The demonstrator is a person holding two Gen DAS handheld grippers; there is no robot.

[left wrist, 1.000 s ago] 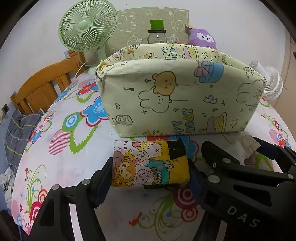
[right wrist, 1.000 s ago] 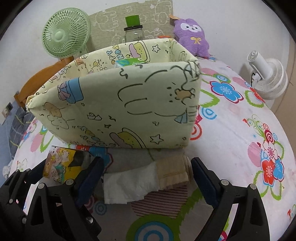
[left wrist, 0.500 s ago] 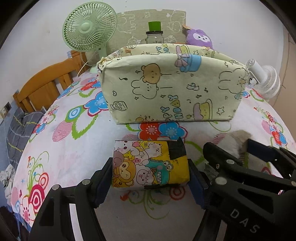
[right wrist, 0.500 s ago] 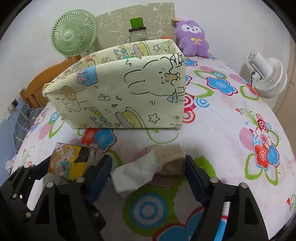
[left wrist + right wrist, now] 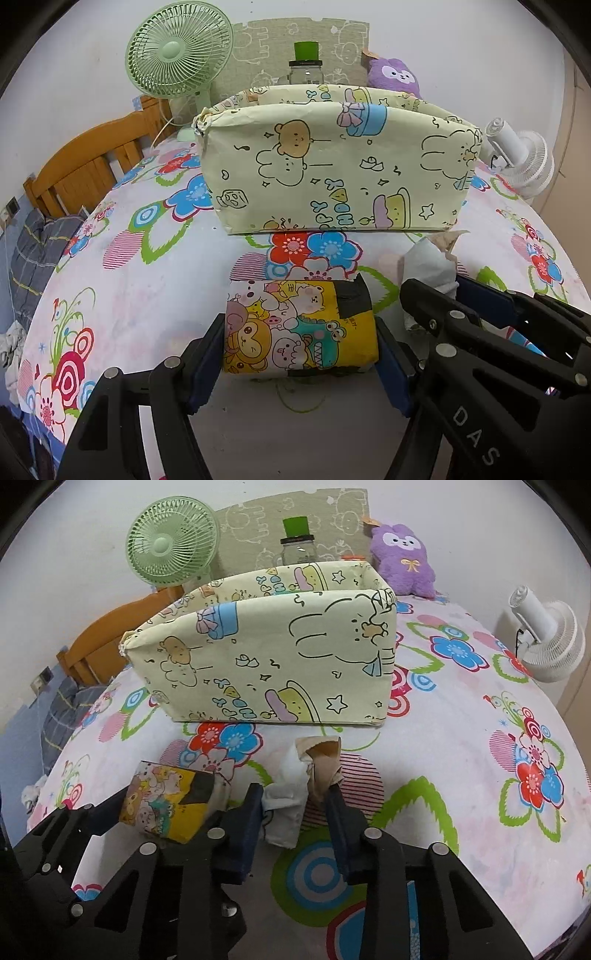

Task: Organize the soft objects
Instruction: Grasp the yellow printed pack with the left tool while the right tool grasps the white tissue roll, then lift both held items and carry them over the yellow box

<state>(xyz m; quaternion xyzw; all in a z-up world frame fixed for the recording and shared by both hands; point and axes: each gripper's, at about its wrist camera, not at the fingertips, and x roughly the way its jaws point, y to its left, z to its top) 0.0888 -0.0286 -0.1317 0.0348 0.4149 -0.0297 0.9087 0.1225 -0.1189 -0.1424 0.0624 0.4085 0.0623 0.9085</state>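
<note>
On the flowered bedspread (image 5: 461, 716), the left gripper (image 5: 301, 354) clamps a cartoon-print tissue pack (image 5: 299, 326); the right gripper (image 5: 293, 814) is closing, pinching a crumpled cloth (image 5: 295, 794) before the fabric bin (image 5: 273, 664).

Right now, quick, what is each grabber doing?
Left gripper: jaws shut on the cartoon tissue pack.
Right gripper: jaws closing, squeezing the white and tan cloth bundle.
</note>
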